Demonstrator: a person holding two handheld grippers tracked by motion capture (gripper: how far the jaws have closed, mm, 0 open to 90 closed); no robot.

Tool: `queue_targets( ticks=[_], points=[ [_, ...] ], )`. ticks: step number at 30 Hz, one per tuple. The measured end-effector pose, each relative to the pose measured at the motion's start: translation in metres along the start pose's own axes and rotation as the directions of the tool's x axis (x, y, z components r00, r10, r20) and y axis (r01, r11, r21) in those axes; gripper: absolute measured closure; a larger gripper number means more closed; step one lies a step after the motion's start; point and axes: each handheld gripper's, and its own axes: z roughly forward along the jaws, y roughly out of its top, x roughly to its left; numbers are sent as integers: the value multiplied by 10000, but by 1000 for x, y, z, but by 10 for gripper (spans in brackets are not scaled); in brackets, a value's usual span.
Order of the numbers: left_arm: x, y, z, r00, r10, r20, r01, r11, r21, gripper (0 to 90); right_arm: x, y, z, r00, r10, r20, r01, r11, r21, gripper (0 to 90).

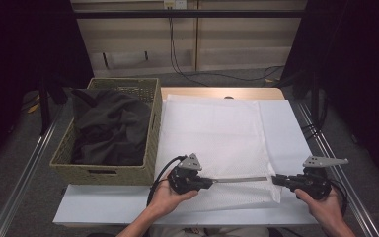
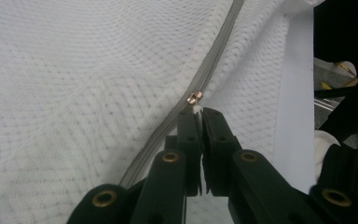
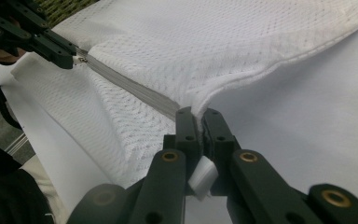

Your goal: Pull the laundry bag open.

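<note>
A white mesh bag [image 1: 212, 133] lies flat on the white table [image 1: 103, 205], its grey zipper [image 1: 239, 179] running along the near edge. My left gripper [image 1: 211, 181] is shut on the zipper pull, just behind the small metal slider [image 2: 195, 97]. In its own view the left gripper [image 2: 199, 112] has both jaws pressed together. My right gripper [image 1: 275, 179] is shut on the bag's corner at the zipper's other end. The right gripper view shows the right gripper [image 3: 198, 114] pinching that corner, with the left gripper [image 3: 67, 60] at the far end of the zipper [image 3: 130, 88].
A woven basket [image 1: 103, 172] holding dark cloth [image 1: 111, 126] stands at the left, touching the bag's left side. Metal rails run along both sides of the table. A white sheet [image 1: 286, 133] lies under the bag on the right.
</note>
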Motion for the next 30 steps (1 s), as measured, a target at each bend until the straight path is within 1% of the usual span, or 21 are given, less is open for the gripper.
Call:
queue_targets(
  ticks=[1,2,4,5,6,7,8,9,11,12,14,16,17,19,20,21,23,25,26,29,30],
  points=[
    [0,0,-1,10000,-20,-86,21,10000,63,866,1,0,-1,9999,119,17,-119,9999,40,865],
    [0,-1,-2,9999,6,-110,-4,9999,124,866,0,0,-1,10000,88,37,-88,10000,41,865],
    [0,-3,-2,9999,-54,-99,54,10000,-24,867,0,-1,0,9999,112,53,-113,9999,74,865],
    [0,-4,-4,9999,-16,-113,16,10000,47,867,-1,-1,0,9999,104,42,-104,9999,69,865],
    [0,-4,-5,9999,-34,-125,34,10000,9,866,-1,-1,0,10000,45,45,-45,10000,69,865],
    [0,-4,-6,9999,-101,-90,100,9999,-120,867,-1,-1,0,10000,50,43,-50,10000,65,864],
    [0,-5,-7,9999,-62,-108,60,9999,-144,866,0,-1,1,10000,73,53,-74,10000,50,865],
    [0,-5,-8,9999,-49,-104,48,9999,-122,866,0,-1,0,10000,64,32,-65,10000,76,864],
    [0,-7,-12,9998,-7,-210,10,9999,111,866,0,-1,0,10000,60,80,-60,10000,53,865],
    [1,-8,-12,9998,-15,-203,14,10000,-15,866,-1,-2,0,9999,104,85,-105,9999,104,865],
    [2,-10,-15,9998,-114,-170,112,9998,-140,867,-1,-2,0,9999,110,34,-110,9999,38,865],
    [2,-10,-18,9995,-124,-284,121,9999,-105,867,0,-2,-1,9999,154,-15,-154,9999,13,865],
    [2,-10,-19,9996,-132,-252,128,9998,-145,866,0,-3,-1,9999,164,55,-164,9998,74,865],
    [2,-11,-21,9996,-115,-275,114,9999,-55,867,0,-3,-1,9999,125,43,-125,9999,56,864],
    [2,-13,-22,9996,-109,-278,106,9999,-115,866,0,-3,-1,9999,153,65,-153,9999,62,865],
    [2,-14,-24,9992,-99,-384,99,10000,-2,867,0,-3,-1,9999,146,70,-147,9999,63,865],
    [3,-15,-29,9987,-246,-449,233,9993,-290,867,0,-3,-1,9998,192,103,-192,9998,80,865],
    [2,-14,-35,9986,-286,-436,261,9980,-582,867,-2,-4,0,9998,202,62,-202,9998,66,865],
    [1,-14,-37,9985,-259,-486,231,9981,-573,866,-2,-4,0,9997,223,78,-223,9997,73,865],
    [2,-18,-36,9983,-279,-515,262,9991,-346,866,-2,-3,-1,9998,197,83,-198,9998,47,865],
    [3,-19,-36,9984,-332,-454,312,9985,-441,867,-2,-3,-1,9998,197,93,-198,9998,66,864]
  ],
)
